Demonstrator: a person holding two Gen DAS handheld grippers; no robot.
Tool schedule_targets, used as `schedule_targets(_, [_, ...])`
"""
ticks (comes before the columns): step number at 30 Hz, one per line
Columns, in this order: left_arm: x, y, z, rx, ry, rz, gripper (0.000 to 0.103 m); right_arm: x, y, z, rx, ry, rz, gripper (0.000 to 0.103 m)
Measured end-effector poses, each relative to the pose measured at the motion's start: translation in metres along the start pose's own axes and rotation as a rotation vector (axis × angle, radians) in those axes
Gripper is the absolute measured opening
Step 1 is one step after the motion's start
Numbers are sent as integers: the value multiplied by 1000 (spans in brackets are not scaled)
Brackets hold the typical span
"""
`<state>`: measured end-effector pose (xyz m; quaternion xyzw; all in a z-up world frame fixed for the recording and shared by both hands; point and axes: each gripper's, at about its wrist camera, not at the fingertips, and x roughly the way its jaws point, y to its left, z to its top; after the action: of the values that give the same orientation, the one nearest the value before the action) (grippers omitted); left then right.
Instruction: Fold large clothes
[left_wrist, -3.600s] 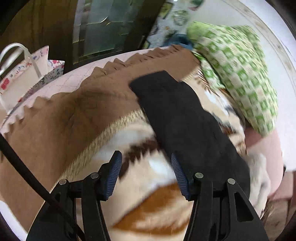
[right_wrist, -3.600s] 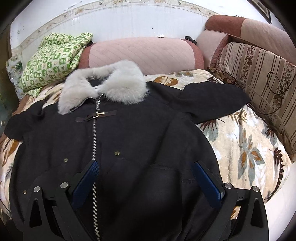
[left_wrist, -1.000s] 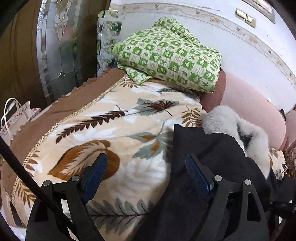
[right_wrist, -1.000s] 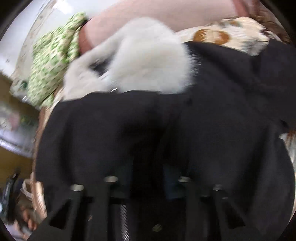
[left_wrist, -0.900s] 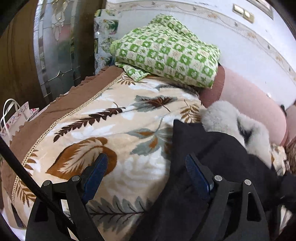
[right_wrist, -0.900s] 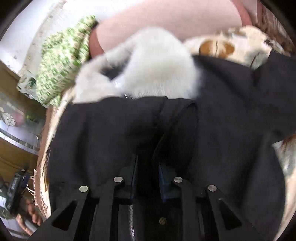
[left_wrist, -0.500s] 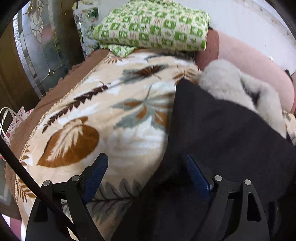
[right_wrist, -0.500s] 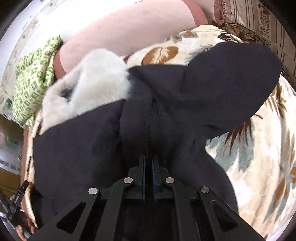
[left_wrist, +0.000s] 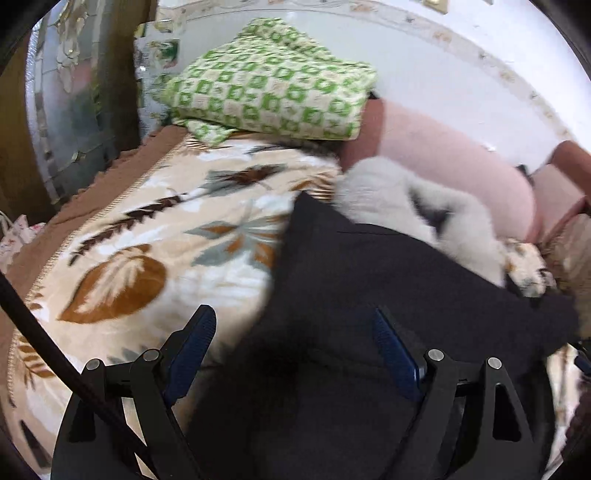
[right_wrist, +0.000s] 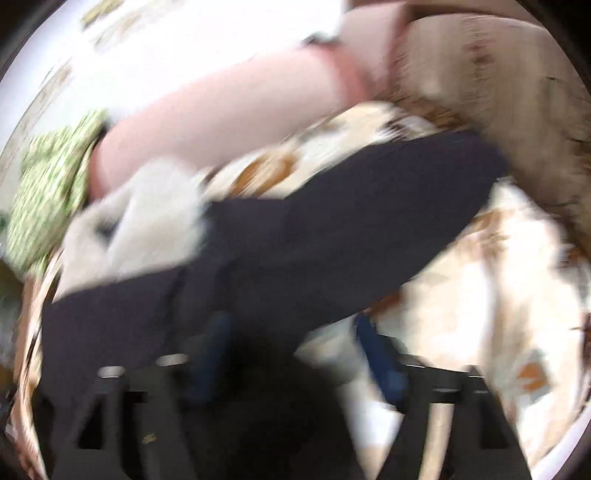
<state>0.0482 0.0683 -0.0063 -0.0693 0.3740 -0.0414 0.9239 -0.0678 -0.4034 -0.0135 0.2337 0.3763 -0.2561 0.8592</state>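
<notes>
Black cloth fills most of the bed: the coat (left_wrist: 388, 280) lies spread over a cream blanket (left_wrist: 155, 236) printed with brown and grey leaves, its pale fur collar (left_wrist: 402, 206) lying toward the pink headboard cushion (left_wrist: 454, 173). One sleeve (right_wrist: 399, 184) stretches out across the blanket toward a striped beige cushion (right_wrist: 480, 70) at the far corner.

The left tool (left_wrist: 295, 354) hangs over the near edge of the coat with its blue-padded fingers (left_wrist: 192, 343) set wide apart and nothing between them; one finger is above the blanket, the other above the black fabric.

The right tool (right_wrist: 291, 354) is seen through heavy motion blur, yet its two blue fingers (right_wrist: 380, 362) show clearly separated, with the coat's edge and a strip of blanket in the gap. It grips nothing that I can make out.

A folded green-and-cream checked quilt (left_wrist: 273, 85) sits at the head of the bed beside the pink cushion, against the white wall (left_wrist: 461, 74). A brown scalloped border (left_wrist: 122, 177) runs along the blanket's side, next to a patterned glass door (left_wrist: 70, 96).
</notes>
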Motion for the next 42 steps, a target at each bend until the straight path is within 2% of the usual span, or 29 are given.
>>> schedule_targets(3, [-4,-18,-9,28,6,-70,85,8,-67,17,128,17,-65,87])
schedule_targets(4, [-5,-25,-13,50,6,-78,85,13,-86,21,175,27,-69,82])
schedule_targets(5, [-3,-32,-16,74,5,-79,85,19,-110,26,241,36,-71,73])
schedule_targets(7, [1,-39,-22,101,7,-78,85,31,-148,33,357,41,-54,69])
schedule_targets(9, [8,-42,-26,110,19,-68,85,44,-168,40,430,28,-26,67])
schedule_targets(12, [22,-39,-29,92,52,-65,85,67,-183,52,486,20,24,66])
schedule_targets(15, [36,-36,-31,72,84,-67,85,95,-182,68,482,31,35,66])
schedule_targets(19, [52,-38,-36,84,120,-51,85,125,-189,87,485,9,-15,67])
schedule_targets(24, [68,-45,-44,120,174,-40,85,138,-206,110,540,-19,-32,67])
schedule_targets(25, [70,-46,-45,124,178,-37,85,140,-208,115,545,-11,-13,50])
schedule_targets(26, [70,-46,-45,125,177,-36,85,141,-207,119,551,3,6,21])
schedule_targets(29, [65,-46,-45,122,163,-36,85,124,-194,135,500,-12,-15,12])
schedule_targets(32, [56,-43,-41,109,139,-40,85,91,-164,148,400,-64,-42,10])
schedule_targets(35, [45,-36,-35,75,111,-47,85,47,-116,160,263,-127,-36,10])
schedule_targets(38, [33,-24,-25,25,82,-42,85,2,-55,163,107,-178,23,10])
schedule_targets(42, [21,-3,-13,-51,54,-34,85,-37,46,137,-157,-170,108,10])
